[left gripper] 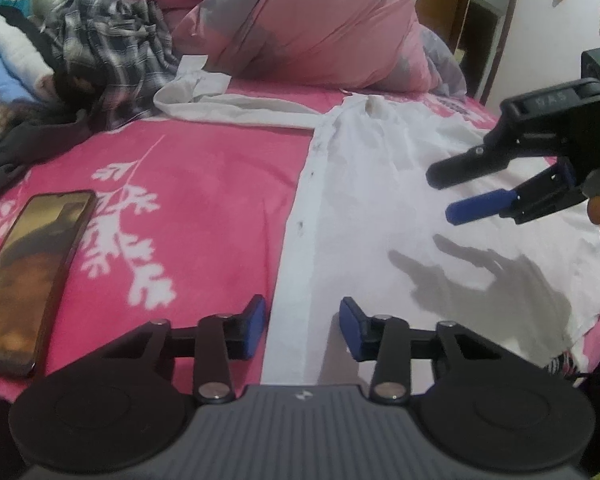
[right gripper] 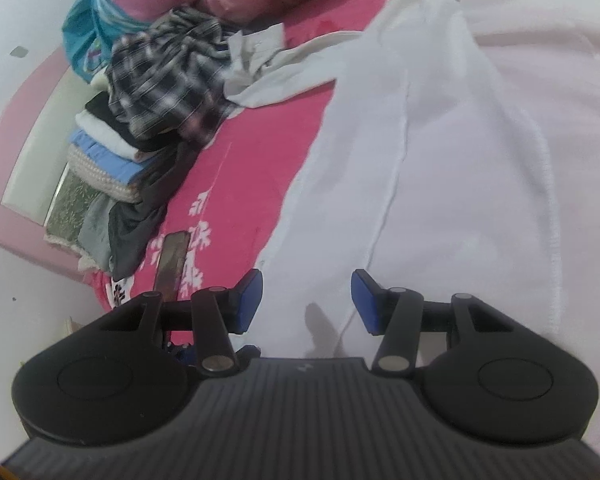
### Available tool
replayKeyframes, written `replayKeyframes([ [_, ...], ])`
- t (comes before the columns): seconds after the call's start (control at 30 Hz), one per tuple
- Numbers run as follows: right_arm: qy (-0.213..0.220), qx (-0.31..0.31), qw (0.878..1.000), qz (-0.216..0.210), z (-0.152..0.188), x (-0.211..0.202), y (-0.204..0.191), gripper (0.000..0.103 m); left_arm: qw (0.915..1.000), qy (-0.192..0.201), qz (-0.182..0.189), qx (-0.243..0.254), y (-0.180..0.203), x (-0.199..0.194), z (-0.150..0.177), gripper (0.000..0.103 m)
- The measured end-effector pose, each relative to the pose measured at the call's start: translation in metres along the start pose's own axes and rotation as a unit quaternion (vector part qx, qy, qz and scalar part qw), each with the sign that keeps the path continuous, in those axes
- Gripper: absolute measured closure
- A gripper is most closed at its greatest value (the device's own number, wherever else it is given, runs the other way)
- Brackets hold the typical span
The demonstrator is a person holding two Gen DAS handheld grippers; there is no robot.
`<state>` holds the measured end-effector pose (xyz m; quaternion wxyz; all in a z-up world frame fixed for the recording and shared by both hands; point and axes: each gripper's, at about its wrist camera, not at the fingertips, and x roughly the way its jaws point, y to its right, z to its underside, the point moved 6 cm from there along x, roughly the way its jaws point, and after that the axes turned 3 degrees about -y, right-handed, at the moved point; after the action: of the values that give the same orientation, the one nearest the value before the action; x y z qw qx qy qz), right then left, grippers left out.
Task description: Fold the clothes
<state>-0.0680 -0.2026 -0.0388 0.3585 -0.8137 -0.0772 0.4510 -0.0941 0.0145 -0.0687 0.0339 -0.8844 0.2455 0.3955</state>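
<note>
Now, no containers in sight; everything lies loose on the pink bedspread (left gripper: 204,184). White shirt (left gripper: 380,208) is spread flat on the bed's right half, collar toward the pink duvet (left gripper: 300,20), hem toward me, so its long axis runs away from me; button placket along its left edge. One sleeve (left gripper: 228,104) trails left toward the plaid garment (left gripper: 112,48). My left gripper (left gripper: 302,330) hovers over the placket, jaws apart, nothing between them. My right gripper (right gripper: 305,300) hangs above the shirt's body, jaws apart, empty. Phone (left gripper: 32,276) lies left of the shirt. Folded stack (right gripper: 100,160) sits by the bed's edge.
</note>
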Motion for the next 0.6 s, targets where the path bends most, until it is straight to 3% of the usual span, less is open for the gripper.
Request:
replayKeyframes([
  [0.07,0.001,-0.002,1.0,0.0,-0.001,0.002,-0.003,0.054,1.0,-0.003,-0.005,-0.002,-0.001,-0.003,0.002,0.078],
  [0.27,-0.001,-0.018,1.0,0.0,-0.004,0.01,-0.016,0.054,0.9999,-0.007,-0.001,-0.011,-0.003,-0.01,0.005,0.094],
  [0.37,-0.004,-0.028,1.0,0.005,-0.004,0.014,-0.023,0.054,0.9999,-0.005,0.003,-0.016,-0.004,-0.012,0.006,0.1],
  [0.6,-0.011,-0.058,0.998,0.03,-0.009,0.029,-0.04,0.053,0.9986,0.001,0.029,-0.044,-0.014,-0.015,0.006,0.102],
])
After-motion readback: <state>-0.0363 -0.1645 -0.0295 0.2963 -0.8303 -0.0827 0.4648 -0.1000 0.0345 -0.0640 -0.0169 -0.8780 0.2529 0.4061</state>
